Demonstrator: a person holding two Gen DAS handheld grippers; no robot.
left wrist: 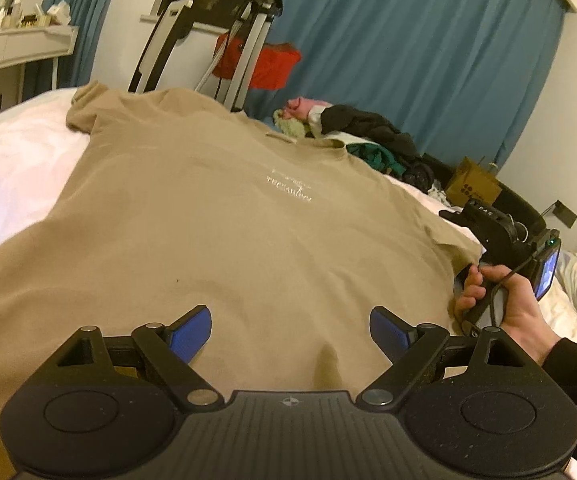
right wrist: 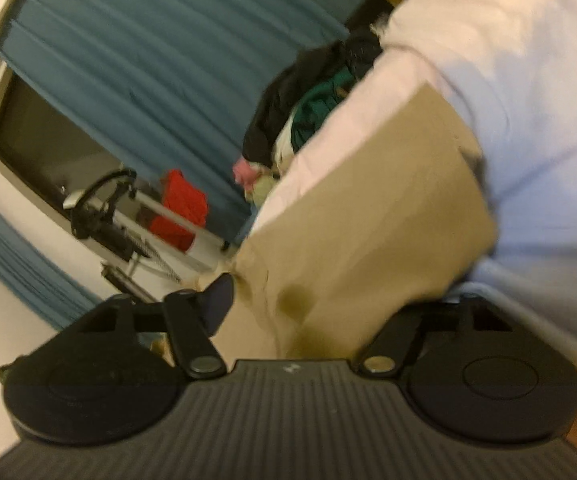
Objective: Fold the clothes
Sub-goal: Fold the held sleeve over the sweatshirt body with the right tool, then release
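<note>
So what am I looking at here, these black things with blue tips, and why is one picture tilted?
No robot: a person holds a two-fingered gripper in each hand, each with a camera looking along its fingers. The upper picture is from the left gripper; its blue pads stand wide apart above a beige T-shirt spread on a white bed, holding nothing. At its right edge a hand holds the other gripper. The tilted, blurred picture is from that right gripper, turned sideways at the shirt's sleeve; cloth lies between its fingers, but whether they grip it is unclear. Unfolded clothes are piled behind.
</note>
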